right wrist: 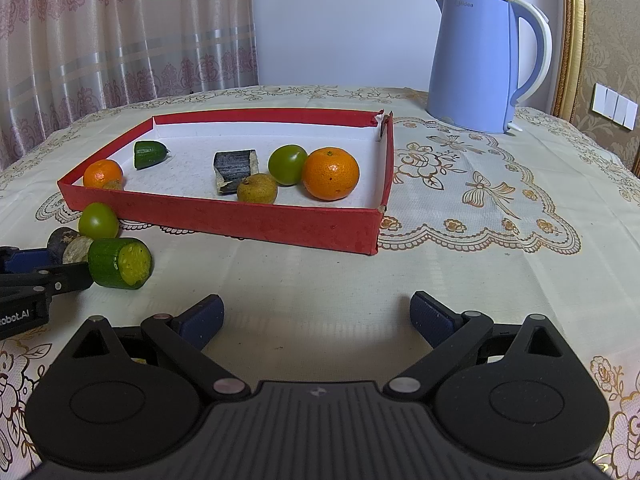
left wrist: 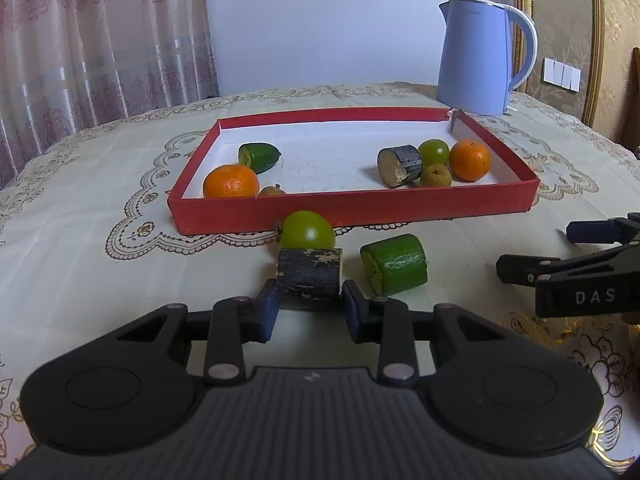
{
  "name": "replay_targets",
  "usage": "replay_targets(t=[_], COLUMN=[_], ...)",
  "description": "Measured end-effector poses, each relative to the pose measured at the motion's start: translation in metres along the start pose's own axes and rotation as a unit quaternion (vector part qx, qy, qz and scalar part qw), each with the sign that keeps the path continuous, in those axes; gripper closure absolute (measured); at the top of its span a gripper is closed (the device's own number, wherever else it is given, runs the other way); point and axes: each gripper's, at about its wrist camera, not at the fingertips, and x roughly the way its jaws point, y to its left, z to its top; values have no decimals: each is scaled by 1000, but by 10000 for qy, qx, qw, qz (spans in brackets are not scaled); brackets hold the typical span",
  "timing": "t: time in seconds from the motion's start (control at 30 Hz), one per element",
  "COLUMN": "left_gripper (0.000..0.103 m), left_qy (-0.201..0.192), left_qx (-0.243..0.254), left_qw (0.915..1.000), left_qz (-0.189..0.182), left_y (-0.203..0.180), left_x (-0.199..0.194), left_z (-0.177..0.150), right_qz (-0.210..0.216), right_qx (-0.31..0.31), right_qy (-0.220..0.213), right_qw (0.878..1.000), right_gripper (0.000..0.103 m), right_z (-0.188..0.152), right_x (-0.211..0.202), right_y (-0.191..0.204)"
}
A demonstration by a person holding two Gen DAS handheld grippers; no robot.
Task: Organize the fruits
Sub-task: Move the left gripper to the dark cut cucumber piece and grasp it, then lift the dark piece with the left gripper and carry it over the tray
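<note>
My left gripper (left wrist: 310,310) is shut on a short dark, bark-covered stick piece (left wrist: 310,276) lying on the tablecloth, one blue pad against each end. A green tomato (left wrist: 308,230) sits just behind it, and a cut cucumber chunk (left wrist: 394,264) lies to its right. Beyond them stands the red tray (left wrist: 352,204). It holds two oranges (left wrist: 231,181) (left wrist: 469,159), a cucumber end (left wrist: 259,157), another dark piece (left wrist: 400,166), a green tomato (left wrist: 433,152) and small brown fruits (left wrist: 435,175). My right gripper (right wrist: 316,316) hovers open over bare cloth, nothing between its fingers.
A blue electric kettle (right wrist: 480,60) stands behind the tray's far right corner. Curtains hang beyond the table's left edge. In the right wrist view, patterned tablecloth (right wrist: 480,216) stretches to the right of the tray. My right gripper's fingers (left wrist: 520,270) reach in right of the cucumber chunk.
</note>
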Motion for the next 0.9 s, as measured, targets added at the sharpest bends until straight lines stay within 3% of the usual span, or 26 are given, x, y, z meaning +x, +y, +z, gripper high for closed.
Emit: replay_targets(t=[0.37,0.63,0.9], left_gripper=[73,73,73], left_qy=[-69,-425,-479], left_qx=[-13,122,81], left_qw=[10000,9989,9987], left_qz=[71,167,167], left_y=[7,12,15], left_x=[-10,-25,-7], left_z=[4,29,56], right_qz=[0,0,1], right_qx=[0,0,-1], right_qy=[-1,1,1], right_qw=[10000,10000,10000], right_gripper=[3,3,3], right_z=[0,0,0], right_x=[0,0,0], right_y=[0,0,0])
